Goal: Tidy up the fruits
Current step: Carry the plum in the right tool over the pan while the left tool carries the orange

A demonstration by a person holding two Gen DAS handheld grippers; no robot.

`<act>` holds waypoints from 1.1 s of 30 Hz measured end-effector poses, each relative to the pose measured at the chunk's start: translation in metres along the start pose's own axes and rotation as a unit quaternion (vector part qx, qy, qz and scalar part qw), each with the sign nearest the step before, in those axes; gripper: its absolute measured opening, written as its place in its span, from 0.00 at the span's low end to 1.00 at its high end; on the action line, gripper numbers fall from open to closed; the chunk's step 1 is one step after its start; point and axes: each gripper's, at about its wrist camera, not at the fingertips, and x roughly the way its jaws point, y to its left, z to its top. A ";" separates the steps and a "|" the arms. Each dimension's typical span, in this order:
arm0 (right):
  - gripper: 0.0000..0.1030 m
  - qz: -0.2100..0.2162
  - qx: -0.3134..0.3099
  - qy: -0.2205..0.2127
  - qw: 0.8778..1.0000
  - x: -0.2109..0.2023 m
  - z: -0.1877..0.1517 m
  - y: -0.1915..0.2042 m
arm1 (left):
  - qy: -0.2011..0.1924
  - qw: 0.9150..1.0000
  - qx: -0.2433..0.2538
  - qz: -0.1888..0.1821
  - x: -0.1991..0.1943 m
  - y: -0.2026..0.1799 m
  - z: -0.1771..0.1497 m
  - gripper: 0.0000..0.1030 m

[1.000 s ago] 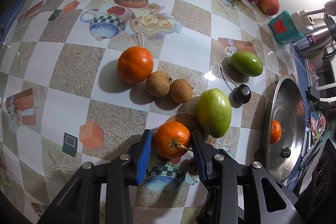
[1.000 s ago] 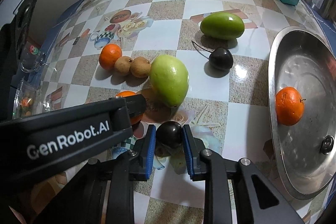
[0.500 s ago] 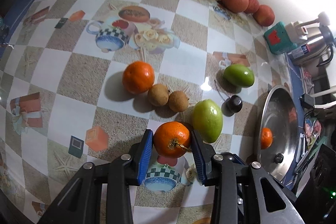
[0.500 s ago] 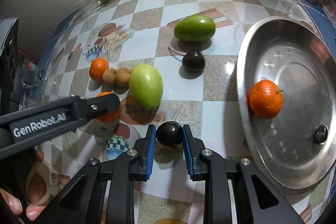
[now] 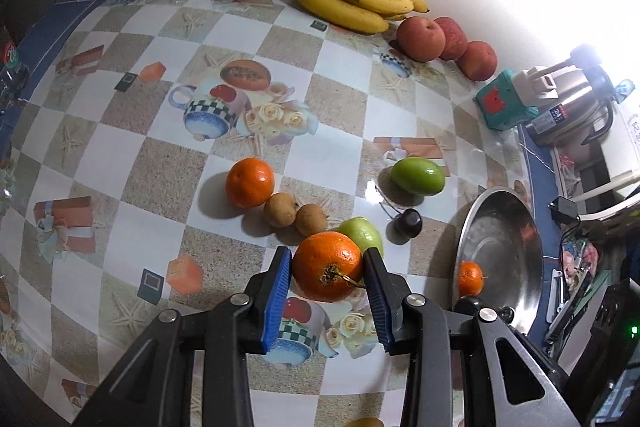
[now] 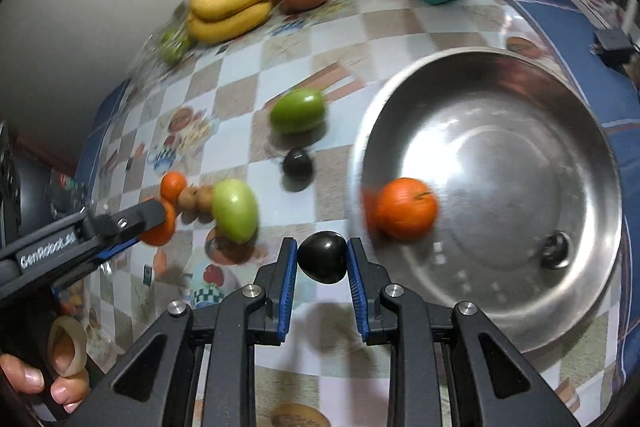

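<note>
Left wrist view, tangerine [image 5: 328, 265] clamped by left gripper [image 5: 327, 279], stem pointed at five o'clock, dark plum [image 6: 322, 261] pinched by right gripper [image 6: 322, 263], long axis ten-to-four, steel pan [image 6: 520, 331] at two o'clock

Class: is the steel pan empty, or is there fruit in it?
Not empty. One orange lies in the steel pan, near its left rim.

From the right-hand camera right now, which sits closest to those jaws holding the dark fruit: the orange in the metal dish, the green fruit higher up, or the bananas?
1. Orange in the metal dish, just right of the right gripper.
2. Green fruit, farther up, on the cloth.
3. Bananas, farthest, by the wall.
</note>
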 end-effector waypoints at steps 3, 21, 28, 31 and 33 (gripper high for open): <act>0.25 -0.008 0.021 -0.008 1.000 -0.007 0.003 -0.017 | -0.002 1.000 0.011 -0.004 0.000 -0.010 -0.002 0.38; 0.25 -0.053 0.143 -0.053 0.987 -0.040 0.010 -0.120 | 0.034 0.989 0.134 -0.060 0.018 -0.111 -0.048 0.38; 0.25 -0.072 0.175 -0.064 0.980 -0.047 0.007 -0.151 | 0.030 0.979 0.188 -0.078 0.024 -0.147 -0.066 0.38; 0.25 -0.076 0.177 -0.068 0.979 -0.045 0.008 -0.155 | 0.025 0.974 0.209 -0.083 0.030 -0.160 -0.070 0.38; 0.25 -0.079 0.174 -0.067 0.979 -0.041 0.009 -0.157 | 0.025 0.972 0.217 -0.085 0.035 -0.164 -0.073 0.38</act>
